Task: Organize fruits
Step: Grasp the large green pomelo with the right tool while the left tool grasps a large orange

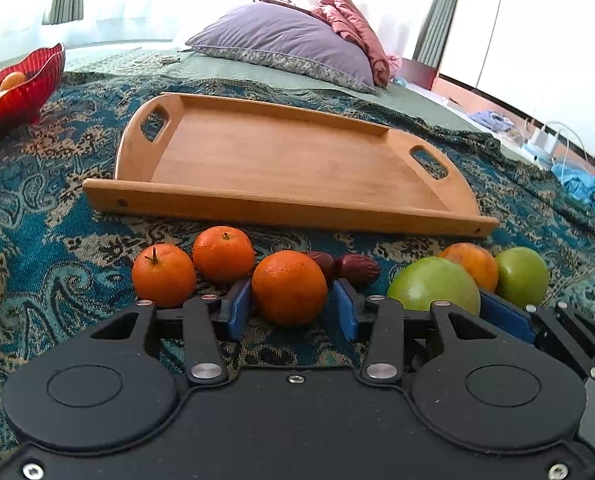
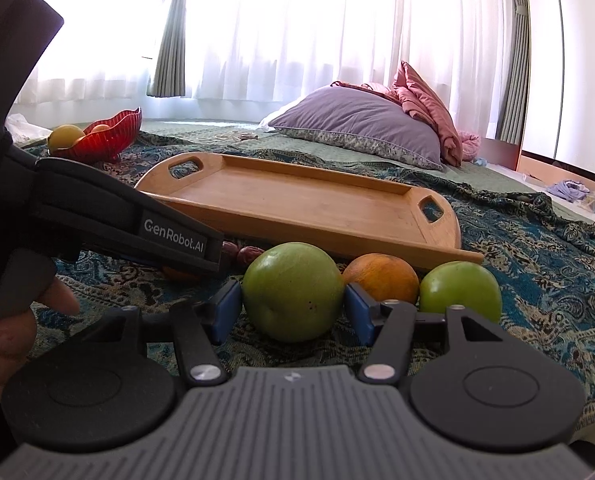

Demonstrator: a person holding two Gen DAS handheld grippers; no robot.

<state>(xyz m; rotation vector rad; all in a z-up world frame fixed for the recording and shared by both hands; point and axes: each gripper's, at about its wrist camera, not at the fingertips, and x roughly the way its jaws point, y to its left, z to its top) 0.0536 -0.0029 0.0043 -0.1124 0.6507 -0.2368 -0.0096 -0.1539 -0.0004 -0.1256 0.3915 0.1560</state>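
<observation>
My left gripper [image 1: 292,312] is open with its blue pads on either side of an orange [image 1: 289,287] that rests on the patterned blanket. Two more oranges [image 1: 163,275] [image 1: 223,254] lie to its left and two dates [image 1: 357,269] behind it. My right gripper [image 2: 293,314] is open around a large green fruit [image 2: 293,296], its pads close beside it. Another orange [image 2: 381,278] and a smaller green fruit [image 2: 460,292] lie to the right. An empty wooden tray [image 1: 281,160] [image 2: 297,204] lies behind the fruit.
A red bowl [image 1: 21,88] [image 2: 101,140] holding yellow and orange fruit stands at the far left. A purple pillow [image 1: 285,40] and pink bedding lie at the back. The left gripper's body [image 2: 109,216] and the person's hand cross the left of the right wrist view.
</observation>
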